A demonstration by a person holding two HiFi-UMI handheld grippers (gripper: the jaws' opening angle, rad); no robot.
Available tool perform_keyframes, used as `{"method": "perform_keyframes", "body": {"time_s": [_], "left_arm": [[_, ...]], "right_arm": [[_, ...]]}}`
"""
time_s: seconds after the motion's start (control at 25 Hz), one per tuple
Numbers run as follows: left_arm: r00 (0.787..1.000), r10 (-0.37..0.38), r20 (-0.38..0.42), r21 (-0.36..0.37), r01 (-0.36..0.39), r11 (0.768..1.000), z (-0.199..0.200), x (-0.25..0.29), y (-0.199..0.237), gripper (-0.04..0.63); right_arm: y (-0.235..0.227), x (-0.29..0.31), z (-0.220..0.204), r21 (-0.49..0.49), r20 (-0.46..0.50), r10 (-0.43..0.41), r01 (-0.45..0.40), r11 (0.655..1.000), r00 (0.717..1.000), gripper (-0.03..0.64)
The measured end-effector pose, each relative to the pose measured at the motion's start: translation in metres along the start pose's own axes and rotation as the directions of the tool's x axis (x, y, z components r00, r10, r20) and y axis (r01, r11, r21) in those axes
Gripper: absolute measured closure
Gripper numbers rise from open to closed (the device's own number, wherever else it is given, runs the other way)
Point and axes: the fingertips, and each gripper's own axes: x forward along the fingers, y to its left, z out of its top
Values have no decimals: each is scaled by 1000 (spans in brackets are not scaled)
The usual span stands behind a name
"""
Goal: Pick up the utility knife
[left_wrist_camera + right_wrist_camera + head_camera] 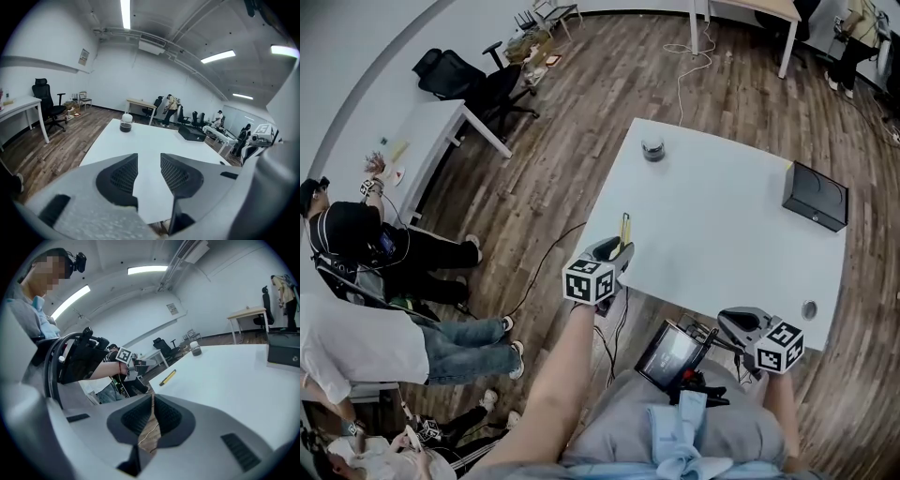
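surface: white rectangular table (722,216), top mostly bare, standing on a brown wood-plank floor (581,112).

task item: yellow slim utility knife (625,228) lies flat near the table's left edge, at the near left corner, its length running away from the person. it is on the table, not lifted.

left gripper (619,251): at that same corner, its tips just short of the knife's near end; contact cannot be told. in the left gripper view its ribbed dark pads (124,176) stand moderately apart, with only white table top between them.

right gripper (727,321): off the table's near edge, well apart from the knife. its jaws are together, only a thin slit between them, and it holds nothing.

other items on the table: small dark round jar with a pale lid (652,148) at the far edge; flat black box (815,195) near the right edge; small grey round disc (808,308) near the near right corner.

room: white walls, ceiling strip lights (125,13), black office chair (478,84) beside a white side desk (441,131), a light wooden desk (759,9) at the far end, a loose cable (680,75) on the floor. several people sit on the floor at the left.
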Motion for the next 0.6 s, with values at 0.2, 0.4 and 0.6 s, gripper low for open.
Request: {"method": "perform_keyframes", "body": {"time_s": [0.2, 0.4, 0.6], "left_arm": [[996, 76, -50, 10, -75, 997, -8, 17, 17, 457], [987, 132, -87, -10, -133, 991, -20, 35, 29, 456], [984, 142, -110, -23, -145, 989, -21, 48, 38, 456]], "right_arm": [[-6, -5, -3, 13, -2, -3, 3, 1000, 1000, 588], [-14, -10, -9, 27, -12, -4, 4, 1000, 1000, 587], [-20, -11, -8, 38, -21, -8, 9, 999, 1000, 586]]}}
